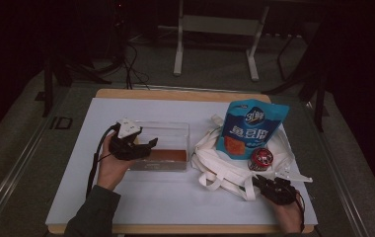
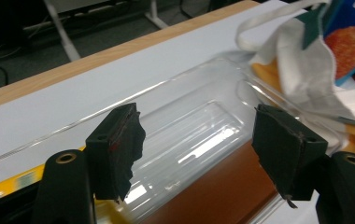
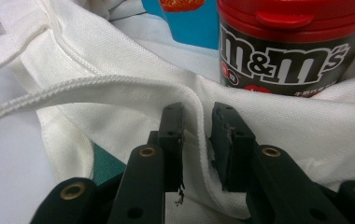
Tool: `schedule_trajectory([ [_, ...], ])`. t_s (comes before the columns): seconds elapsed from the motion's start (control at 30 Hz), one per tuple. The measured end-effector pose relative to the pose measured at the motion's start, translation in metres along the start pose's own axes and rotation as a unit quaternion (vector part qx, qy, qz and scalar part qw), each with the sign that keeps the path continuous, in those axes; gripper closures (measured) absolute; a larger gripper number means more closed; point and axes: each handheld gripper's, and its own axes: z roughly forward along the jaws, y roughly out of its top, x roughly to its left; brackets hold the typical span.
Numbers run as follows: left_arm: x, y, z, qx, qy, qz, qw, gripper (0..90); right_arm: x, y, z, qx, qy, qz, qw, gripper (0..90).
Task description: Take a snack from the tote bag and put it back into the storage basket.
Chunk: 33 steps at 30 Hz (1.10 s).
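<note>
Left gripper (image 2: 196, 154): jaws wide apart, astride clear plastic box (image 2: 189, 135), gripping nothing. Right gripper (image 3: 197, 140): jaws nearly closed, pinching white tote bag (image 3: 119, 107) hem.

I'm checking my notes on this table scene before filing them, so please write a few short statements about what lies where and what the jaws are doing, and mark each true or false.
1. The right gripper has its jaws closed on a fold of the white cloth bag. True.
2. The left gripper grips the blue snack pouch. False: its jaws stand open over the clear plastic box, with nothing pressed between them.
3. The M&M's tub rests on the white cloth bag, next to the blue snack pouch. True.
4. The clear plastic box sits to the right of the bag in the high view. False: it sits to its left.
</note>
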Motion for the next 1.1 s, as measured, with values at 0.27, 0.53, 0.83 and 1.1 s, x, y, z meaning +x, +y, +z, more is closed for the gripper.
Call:
schedule_trajectory([
  [0.27, -0.021, 0.002, 0.012, -0.002, -0.050, 0.022, 0.9985, 34.0, 0.000, 0.000, 0.000, 0.000, 0.000, 0.000, 1.0000, 74.0],
  [0.53, -0.042, -0.003, 0.021, -0.013, -0.085, 0.042, 0.9954, 37.5, 0.002, 0.000, 0.000, -0.001, -0.007, -0.004, 1.0000, 73.0],
  [0.83, -0.053, -0.017, 0.029, -0.010, -0.111, 0.050, 0.9925, 37.9, 0.002, 0.001, 0.000, 0.000, -0.011, -0.007, 0.9999, 73.0],
  [1.1, -0.066, -0.025, 0.028, -0.019, -0.131, 0.073, 0.9886, 46.7, 0.007, 0.004, -0.001, 0.007, -0.026, -0.017, 0.9995, 72.4],
])
